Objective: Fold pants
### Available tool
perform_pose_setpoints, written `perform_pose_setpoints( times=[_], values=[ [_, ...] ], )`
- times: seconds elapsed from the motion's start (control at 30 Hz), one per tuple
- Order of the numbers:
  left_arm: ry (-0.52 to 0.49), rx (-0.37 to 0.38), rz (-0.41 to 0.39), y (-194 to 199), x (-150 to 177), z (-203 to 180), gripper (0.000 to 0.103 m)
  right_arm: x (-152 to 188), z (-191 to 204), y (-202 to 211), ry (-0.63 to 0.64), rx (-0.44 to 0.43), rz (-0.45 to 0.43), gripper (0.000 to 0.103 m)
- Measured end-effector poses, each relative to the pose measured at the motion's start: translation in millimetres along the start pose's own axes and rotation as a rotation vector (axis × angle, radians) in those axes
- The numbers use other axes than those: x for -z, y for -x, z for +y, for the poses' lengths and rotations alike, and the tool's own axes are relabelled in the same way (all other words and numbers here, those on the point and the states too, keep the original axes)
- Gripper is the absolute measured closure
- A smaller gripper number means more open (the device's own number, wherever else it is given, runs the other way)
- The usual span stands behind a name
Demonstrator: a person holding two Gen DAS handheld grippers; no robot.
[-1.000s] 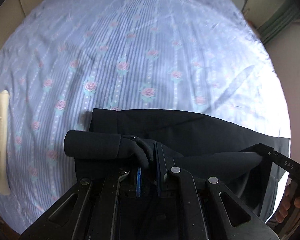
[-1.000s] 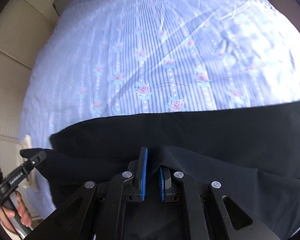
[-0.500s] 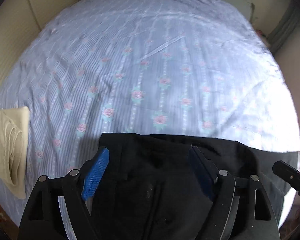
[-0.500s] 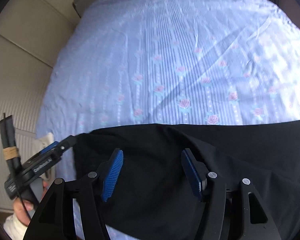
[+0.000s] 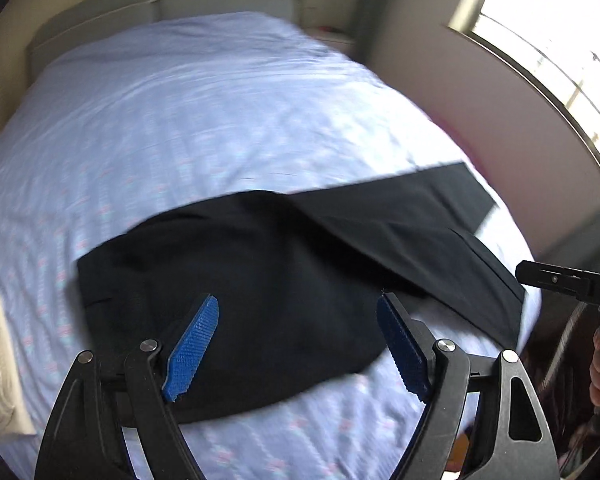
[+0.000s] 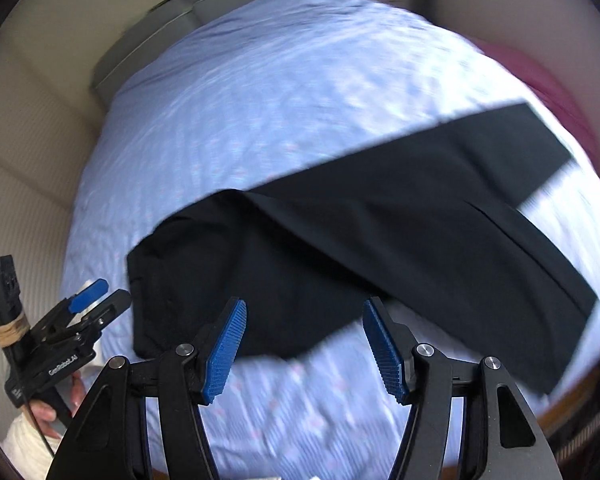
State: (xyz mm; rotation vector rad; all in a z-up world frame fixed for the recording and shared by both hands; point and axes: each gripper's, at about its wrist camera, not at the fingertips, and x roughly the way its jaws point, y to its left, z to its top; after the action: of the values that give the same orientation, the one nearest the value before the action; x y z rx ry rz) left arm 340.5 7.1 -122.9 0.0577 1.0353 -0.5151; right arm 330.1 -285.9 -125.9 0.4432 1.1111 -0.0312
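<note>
We are holding the left hand-held gripper (image 5: 298,342) and the right hand-held gripper (image 6: 304,344) wide open, gripping nothing. Just past them the black pants (image 5: 284,280) are lying on the bed (image 5: 204,112). They look soft and floppy, so we think pinching a leg end is best. Only the left view is showing the window (image 5: 560,52).

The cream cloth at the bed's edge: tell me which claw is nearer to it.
Left. The left claw hangs open over the black pants, with the cream cloth just off its left side. The right claw, also open, sits farther along the pants.
</note>
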Motion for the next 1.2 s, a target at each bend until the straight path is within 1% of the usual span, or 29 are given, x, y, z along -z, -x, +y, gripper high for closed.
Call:
perform_pose_setpoints(
  times=[0.1, 0.2, 0.3, 0.43, 0.47, 0.53, 0.6, 0.7, 0.77, 0.9, 1.07, 1.17, 1.2],
  values=[
    [-0.028, 0.063, 0.028, -7, 8, -43, 0.022, 30, -44, 27, -0.087, 0.054, -0.018, 0.041],
    [-0.041, 0.106, 0.064, -23, 14, -89, 0.022, 55, -90, 41, -0.174, 0.101, -0.030, 0.041],
    [-0.042, 0.113, 0.094, -40, 18, -125, 0.022, 75, -140, 43, -0.283, 0.119, -0.019, 0.041],
    [-0.038, 0.122, 0.172, -76, 23, -172, 0.022, 96, -207, 32, -0.387, 0.174, 0.030, 0.041],
    [-0.039, 0.117, 0.200, -89, 25, -185, 0.022, 102, -224, 30, -0.410, 0.178, 0.041, 0.041],
    [-0.052, 0.109, 0.231, -106, 30, -203, 0.022, 111, -257, 22, -0.459, 0.205, 0.062, 0.041],
    [-0.071, 0.086, 0.272, -131, 33, -223, 0.023, 118, -282, 15, -0.504, 0.211, 0.083, 0.041],
    [-0.075, 0.061, 0.323, -160, 37, -241, 0.023, 126, -316, 3, -0.596, 0.238, 0.121, 0.041],
    [-0.060, 0.051, 0.358, -179, 39, -251, 0.023, 129, -332, -1, -0.641, 0.242, 0.134, 0.041],
    [-0.027, 0.025, 0.415, -210, 42, -262, 0.023, 132, -350, -16, -0.672, 0.239, 0.170, 0.041],
    [0.013, -0.005, 0.472, -241, 44, -264, 0.024, 139, -375, -46, -0.786, 0.216, 0.222, 0.041],
    [0.067, -0.009, 0.492, -254, 44, -261, 0.024, 146, -386, -59, -0.856, 0.216, 0.239, 0.041],
    [0.087, -0.008, 0.499, -258, 44, -259, 0.024, 150, -388, -61, -0.879, 0.203, 0.244, 0.041]
  ],
)
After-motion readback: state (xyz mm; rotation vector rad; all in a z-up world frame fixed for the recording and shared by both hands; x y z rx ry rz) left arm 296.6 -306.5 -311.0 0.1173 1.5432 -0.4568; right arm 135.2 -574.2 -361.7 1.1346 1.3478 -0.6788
